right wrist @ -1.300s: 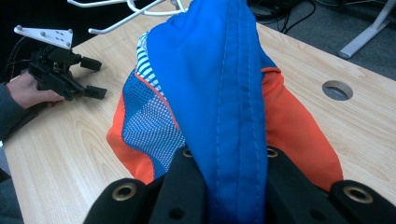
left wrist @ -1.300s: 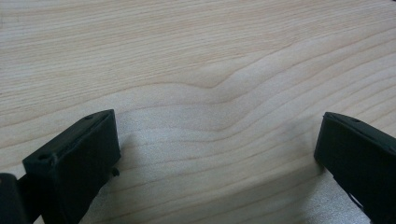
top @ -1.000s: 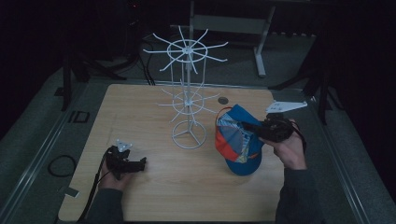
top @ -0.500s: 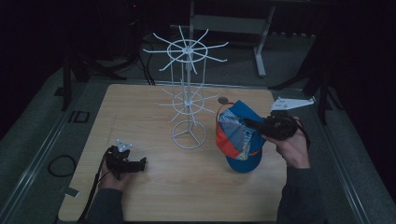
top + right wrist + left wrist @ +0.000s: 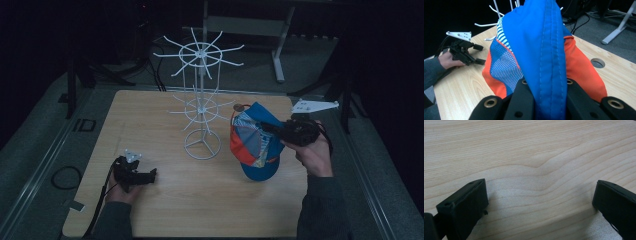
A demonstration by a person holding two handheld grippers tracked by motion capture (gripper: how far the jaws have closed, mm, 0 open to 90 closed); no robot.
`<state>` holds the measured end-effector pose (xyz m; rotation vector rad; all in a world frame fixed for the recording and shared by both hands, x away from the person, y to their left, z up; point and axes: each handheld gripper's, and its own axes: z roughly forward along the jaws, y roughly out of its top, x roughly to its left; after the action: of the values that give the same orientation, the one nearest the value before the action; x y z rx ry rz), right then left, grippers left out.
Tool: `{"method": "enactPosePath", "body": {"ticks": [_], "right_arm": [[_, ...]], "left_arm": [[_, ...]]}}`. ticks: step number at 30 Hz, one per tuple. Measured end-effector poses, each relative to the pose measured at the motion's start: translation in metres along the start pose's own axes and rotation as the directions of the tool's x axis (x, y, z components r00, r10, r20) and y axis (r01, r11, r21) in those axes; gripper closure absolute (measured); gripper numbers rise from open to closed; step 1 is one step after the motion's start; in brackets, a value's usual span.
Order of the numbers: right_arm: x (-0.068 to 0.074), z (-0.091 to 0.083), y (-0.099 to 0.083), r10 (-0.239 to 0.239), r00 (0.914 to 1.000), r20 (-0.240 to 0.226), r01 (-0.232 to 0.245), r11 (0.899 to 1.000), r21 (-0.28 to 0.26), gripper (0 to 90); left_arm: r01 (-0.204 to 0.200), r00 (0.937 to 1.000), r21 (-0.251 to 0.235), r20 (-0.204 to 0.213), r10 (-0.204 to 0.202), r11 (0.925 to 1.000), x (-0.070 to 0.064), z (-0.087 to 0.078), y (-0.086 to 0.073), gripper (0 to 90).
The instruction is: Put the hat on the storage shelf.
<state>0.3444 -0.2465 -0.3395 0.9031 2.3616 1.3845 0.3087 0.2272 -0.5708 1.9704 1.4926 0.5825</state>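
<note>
right claw [image 5: 270, 127] closed on the cap [image 5: 255, 142], held above the worktop [image 5: 150, 115] beside the wire stand [image 5: 200, 100] | left claw [image 5: 150, 175] wide open, empty | risk: cap snags a prong, stand tips

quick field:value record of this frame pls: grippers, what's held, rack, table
right gripper: jaws shut on the blue, orange and mesh fabric cap, clamped on a blue fabric edge
cap position: lifted off the light wooden table, right of the white wire spinner rack, apart from it
left gripper: jaws open, nothing between them, low over the table near its front left
rack state: upright on its ring base, prongs bare
table feature: round cable hole near the far right edge
likely next move: hang cap on a rack prong
</note>
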Motion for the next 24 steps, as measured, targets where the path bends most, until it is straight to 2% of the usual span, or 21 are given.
{"method": "enactPosePath", "body": {"ticks": [24], "right_arm": [[-0.002,-0.006,0.013,0.004,0.9993,-0.036,-0.006,0.998,-0.056,87.6]], "left_arm": [[0.000,1.0000,0.001,-0.001,0.000,1.0000,0.000,0.000,0.000,0.2]]}}
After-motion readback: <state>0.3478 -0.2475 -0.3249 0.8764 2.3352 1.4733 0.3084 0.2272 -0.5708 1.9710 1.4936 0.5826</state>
